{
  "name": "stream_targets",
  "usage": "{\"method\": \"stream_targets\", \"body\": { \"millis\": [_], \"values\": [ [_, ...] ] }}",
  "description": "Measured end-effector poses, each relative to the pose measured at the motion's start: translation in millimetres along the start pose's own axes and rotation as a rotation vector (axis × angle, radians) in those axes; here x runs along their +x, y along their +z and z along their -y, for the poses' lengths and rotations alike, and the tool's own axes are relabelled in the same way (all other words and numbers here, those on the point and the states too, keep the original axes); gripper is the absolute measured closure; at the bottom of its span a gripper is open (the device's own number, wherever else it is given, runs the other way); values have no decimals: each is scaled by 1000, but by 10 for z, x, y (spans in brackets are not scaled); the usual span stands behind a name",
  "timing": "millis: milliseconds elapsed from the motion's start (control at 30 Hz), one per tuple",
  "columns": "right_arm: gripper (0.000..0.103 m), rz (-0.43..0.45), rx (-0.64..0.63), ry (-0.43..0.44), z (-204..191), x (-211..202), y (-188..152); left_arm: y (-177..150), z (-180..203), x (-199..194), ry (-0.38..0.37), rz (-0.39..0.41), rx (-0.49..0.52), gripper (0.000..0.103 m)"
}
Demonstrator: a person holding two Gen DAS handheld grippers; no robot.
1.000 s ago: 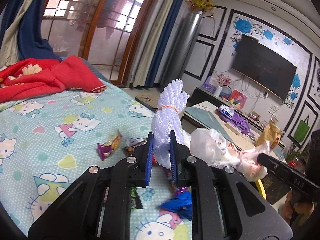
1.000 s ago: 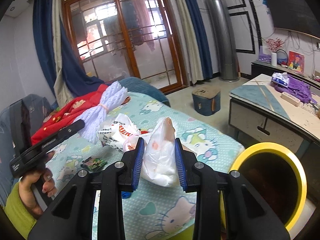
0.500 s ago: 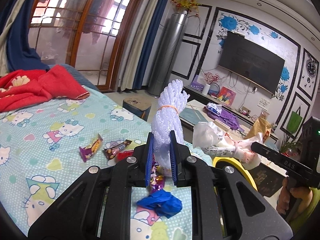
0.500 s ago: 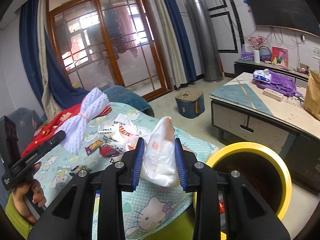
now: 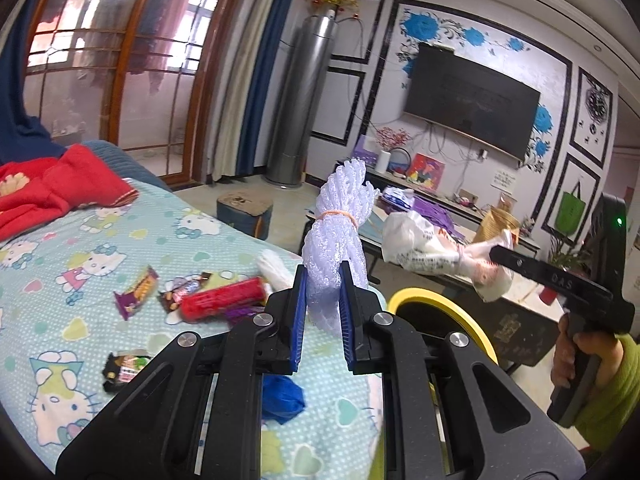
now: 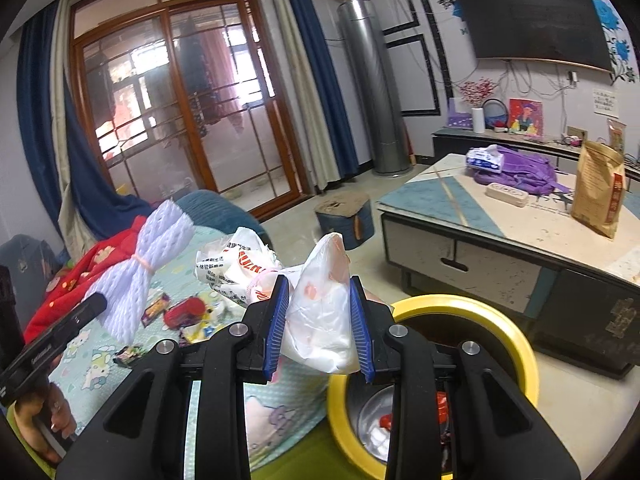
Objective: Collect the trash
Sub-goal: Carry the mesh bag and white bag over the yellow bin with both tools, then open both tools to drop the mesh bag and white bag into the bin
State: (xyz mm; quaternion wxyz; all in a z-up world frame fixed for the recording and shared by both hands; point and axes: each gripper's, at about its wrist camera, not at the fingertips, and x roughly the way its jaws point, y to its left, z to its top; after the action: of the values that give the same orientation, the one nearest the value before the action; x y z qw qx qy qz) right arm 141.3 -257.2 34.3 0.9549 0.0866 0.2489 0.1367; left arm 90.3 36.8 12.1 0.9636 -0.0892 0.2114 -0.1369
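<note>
My left gripper [image 5: 322, 316] is shut on a white foam net bundle [image 5: 338, 224] tied with an orange band, held above the bed's edge; it also shows in the right wrist view [image 6: 136, 268]. My right gripper [image 6: 319, 328] is shut on a white plastic bag [image 6: 320, 312] with a knotted printed part [image 6: 236, 268], held over the near rim of the yellow-rimmed trash bin [image 6: 516, 344]. The bin [image 5: 440, 300] lies just right of the left gripper. Wrappers, a red tube [image 5: 224, 298] and a blue scrap [image 5: 282, 396] lie on the bed.
The Hello Kitty bedsheet [image 5: 72, 248] carries a red blanket [image 5: 52, 188] at the far left. A low coffee table [image 6: 520, 232] with a purple bag and a brown paper bag stands beyond the bin. A small stool [image 6: 344, 216] stands on the floor.
Both grippers have swung right, away from the bed toward the bin. The bin's yellow rim now shows fully under the right gripper. Both grips are unchanged.
</note>
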Motion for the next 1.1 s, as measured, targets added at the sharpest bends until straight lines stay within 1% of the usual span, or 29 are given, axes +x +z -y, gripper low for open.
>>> {"method": "stream_targets", "body": {
  "millis": [333,600,800,1100],
  "values": [
    [74,26,43,-83,375,-140,-6,-100,299,106,-51,-36,61,93],
    [74,35,78,-153,596,-171,-42,-237,646,266,-111,-83,125,93],
    [74,38,93,-203,762,-176,-91,-331,783,426,-147,-128,153,93],
    [74,19,126,-254,995,-135,-144,-426,956,656,-181,-196,181,93]
  ]
}}
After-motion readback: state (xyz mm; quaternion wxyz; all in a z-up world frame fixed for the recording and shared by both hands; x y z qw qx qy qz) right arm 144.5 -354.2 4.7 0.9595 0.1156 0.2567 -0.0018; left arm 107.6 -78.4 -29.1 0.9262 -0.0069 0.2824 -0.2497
